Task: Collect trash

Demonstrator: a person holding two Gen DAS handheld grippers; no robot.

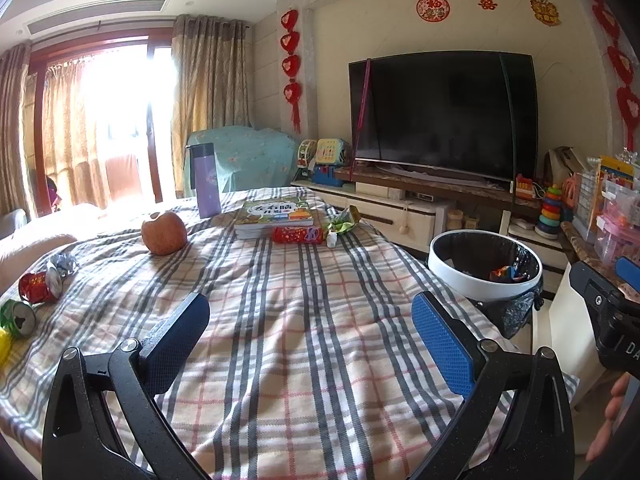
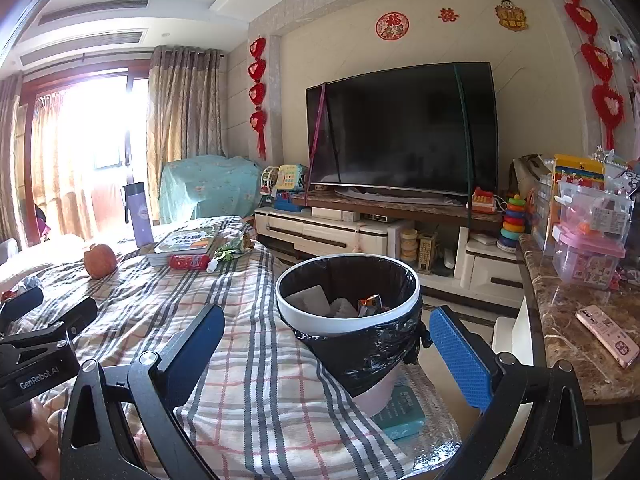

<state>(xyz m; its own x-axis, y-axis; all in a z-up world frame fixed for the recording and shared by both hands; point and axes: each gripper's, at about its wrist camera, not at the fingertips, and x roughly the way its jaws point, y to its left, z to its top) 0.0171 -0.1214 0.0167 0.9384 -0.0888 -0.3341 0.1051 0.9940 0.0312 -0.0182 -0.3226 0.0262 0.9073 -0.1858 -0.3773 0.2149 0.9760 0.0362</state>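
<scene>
- Bin [image 2: 347, 322]: beside bench [image 1: 304, 320], within reach for drops.
- Left gripper [image 1: 312, 336], right gripper [image 2: 326, 346]: jaws open, empty.
- Crushed cans [image 1: 28, 300]: bench's left edge, uncollected.

White bin [image 2: 347, 322] w/ black liner stands upright just off the bed's right edge, wrappers + paper inside. On the bed [image 1: 304, 320]: crushed red can [image 1: 34, 288] + green can [image 1: 18, 318] at left edge, red wrapper [image 1: 297, 235] + green wrapper [image 1: 343, 222] near far edge by the books
</scene>
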